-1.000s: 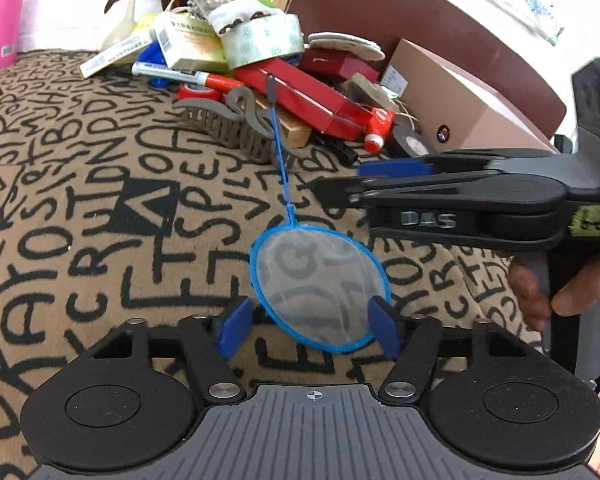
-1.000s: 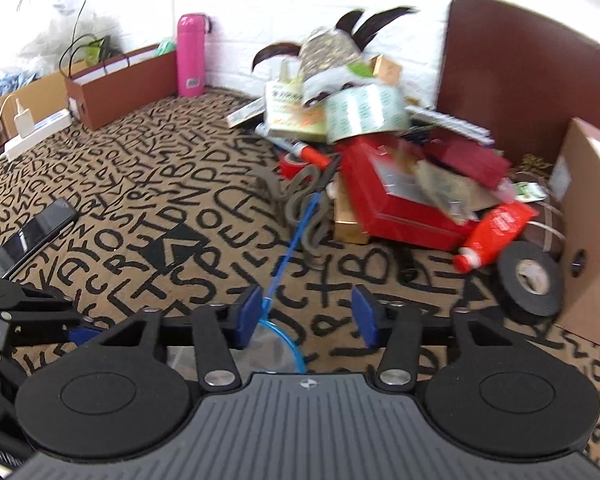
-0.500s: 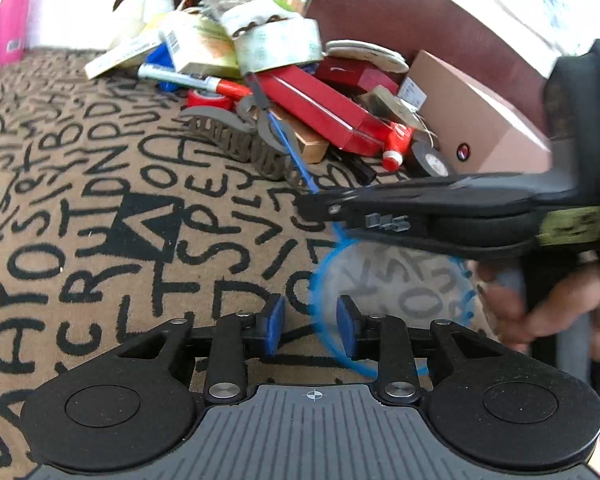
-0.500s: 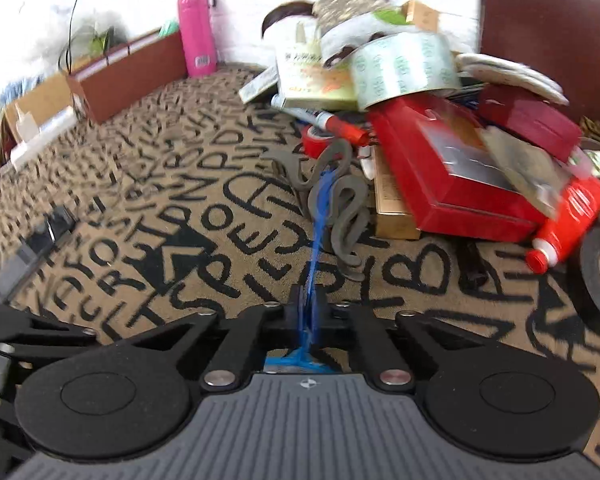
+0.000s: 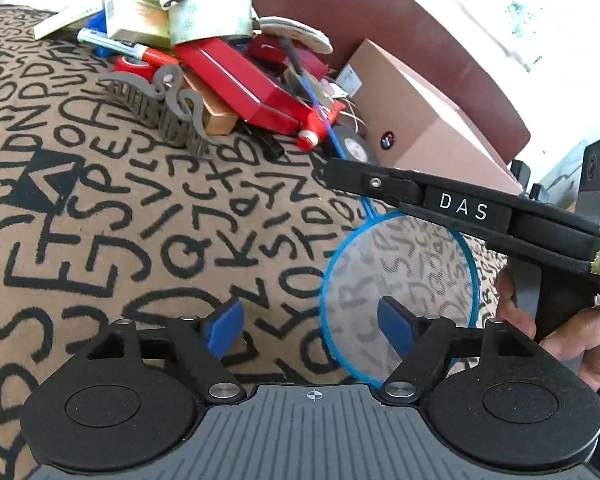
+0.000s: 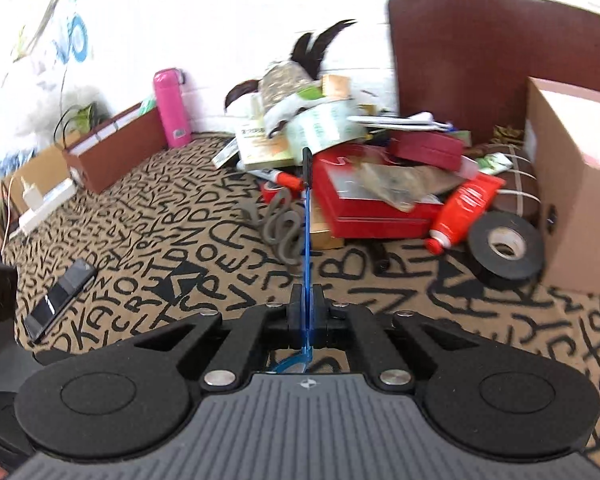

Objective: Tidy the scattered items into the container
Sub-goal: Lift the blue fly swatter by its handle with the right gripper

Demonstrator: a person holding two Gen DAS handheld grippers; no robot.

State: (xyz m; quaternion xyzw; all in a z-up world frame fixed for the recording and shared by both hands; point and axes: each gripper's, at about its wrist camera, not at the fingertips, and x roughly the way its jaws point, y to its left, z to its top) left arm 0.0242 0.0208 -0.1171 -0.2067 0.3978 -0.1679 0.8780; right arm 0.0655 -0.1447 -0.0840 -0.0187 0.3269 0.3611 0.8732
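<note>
A small blue hand net hangs by its handle from my right gripper, which is shut on the thin blue stem. In the left wrist view that right gripper reaches in from the right, with the net's round mesh hoop hanging below it over the lettered cloth. My left gripper is low in front, its jaws opening wide. The hoop's left part lies between the blue pads, which do not press on it. The cardboard box stands at the right.
A pile fills the back: a red flat box, a red tube, black tape, a grey hair clip, a patterned tape roll. A phone lies left. A brown chair back rises behind.
My right gripper shut on the net's handle and carried the net off to the right. My left jaws narrowed beside the hoop, then spread wide again.
</note>
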